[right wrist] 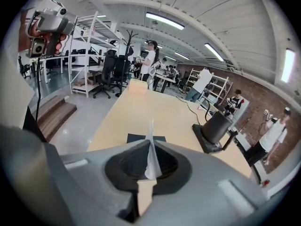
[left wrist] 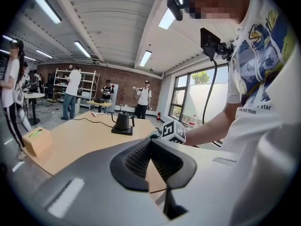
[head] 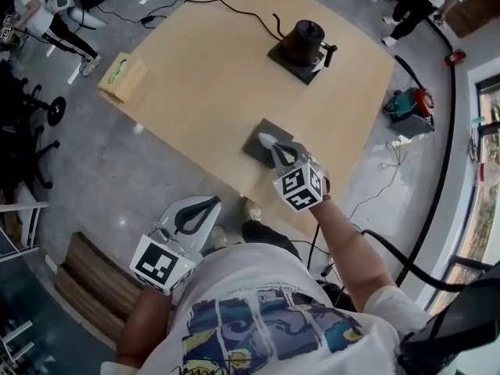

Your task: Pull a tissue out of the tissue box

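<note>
A grey polished concrete floor (head: 117, 186) lies under a large pale wooden table (head: 234, 76). A red brick wall (left wrist: 124, 79) closes the far end, with tall windows (left wrist: 188, 95) beside it. Long ceiling strip lights (right wrist: 164, 20) shine above white metal shelving (right wrist: 89, 34) and black office chairs (right wrist: 110, 72).

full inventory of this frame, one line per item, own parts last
table: 1, light wood, centre
kettle: 1, black, on black base, table's far side
cable: 1, black, on table, leading toward kettle
tissue box: 1, tan, green top, table's left corner
mat: 1, dark grey, table's near edge
tissue: 1, white, pinched in right gripper
bystanders: at least two, room edges
left gripper: grey, shut, empty, off table
right gripper: grey, shut on tissue
</note>
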The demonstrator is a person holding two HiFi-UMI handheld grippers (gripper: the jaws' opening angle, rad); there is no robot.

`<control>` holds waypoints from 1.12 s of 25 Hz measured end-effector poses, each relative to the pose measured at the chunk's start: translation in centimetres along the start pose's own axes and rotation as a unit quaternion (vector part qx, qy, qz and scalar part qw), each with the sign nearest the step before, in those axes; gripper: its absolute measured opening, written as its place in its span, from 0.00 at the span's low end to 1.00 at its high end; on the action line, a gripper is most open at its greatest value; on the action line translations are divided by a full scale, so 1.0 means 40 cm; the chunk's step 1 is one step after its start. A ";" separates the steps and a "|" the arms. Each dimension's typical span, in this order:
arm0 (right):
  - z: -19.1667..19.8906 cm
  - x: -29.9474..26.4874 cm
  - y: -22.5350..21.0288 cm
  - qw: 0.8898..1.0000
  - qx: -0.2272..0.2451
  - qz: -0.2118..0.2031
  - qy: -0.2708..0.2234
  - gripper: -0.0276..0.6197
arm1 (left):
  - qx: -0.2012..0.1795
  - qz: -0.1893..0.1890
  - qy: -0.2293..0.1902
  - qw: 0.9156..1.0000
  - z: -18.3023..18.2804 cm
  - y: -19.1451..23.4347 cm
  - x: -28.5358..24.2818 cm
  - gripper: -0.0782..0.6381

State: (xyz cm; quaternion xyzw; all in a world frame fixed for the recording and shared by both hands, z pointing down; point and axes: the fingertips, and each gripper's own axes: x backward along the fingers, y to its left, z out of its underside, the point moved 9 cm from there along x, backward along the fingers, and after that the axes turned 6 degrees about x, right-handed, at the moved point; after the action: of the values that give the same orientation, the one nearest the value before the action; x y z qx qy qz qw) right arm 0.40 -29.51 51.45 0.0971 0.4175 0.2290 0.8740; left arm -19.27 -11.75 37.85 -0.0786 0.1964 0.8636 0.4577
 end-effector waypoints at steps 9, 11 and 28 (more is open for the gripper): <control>-0.021 0.036 -0.003 1.000 -0.004 0.015 -0.005 0.05 | -0.009 0.009 -0.005 1.000 0.009 -0.016 0.027 0.11; -0.025 0.044 -0.004 1.000 -0.007 0.019 -0.006 0.05 | -0.012 0.010 -0.007 1.000 0.010 -0.018 0.034 0.11; -0.090 0.141 0.015 0.997 -0.009 0.074 -0.031 0.05 | -0.032 0.033 -0.005 0.999 0.052 -0.049 0.106 0.11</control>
State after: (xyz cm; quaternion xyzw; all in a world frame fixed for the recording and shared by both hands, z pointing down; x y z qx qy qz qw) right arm 0.53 -26.36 45.52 0.1274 0.3795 0.2936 0.8681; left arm -19.97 -6.70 37.88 -0.0824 0.1690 0.8843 0.4274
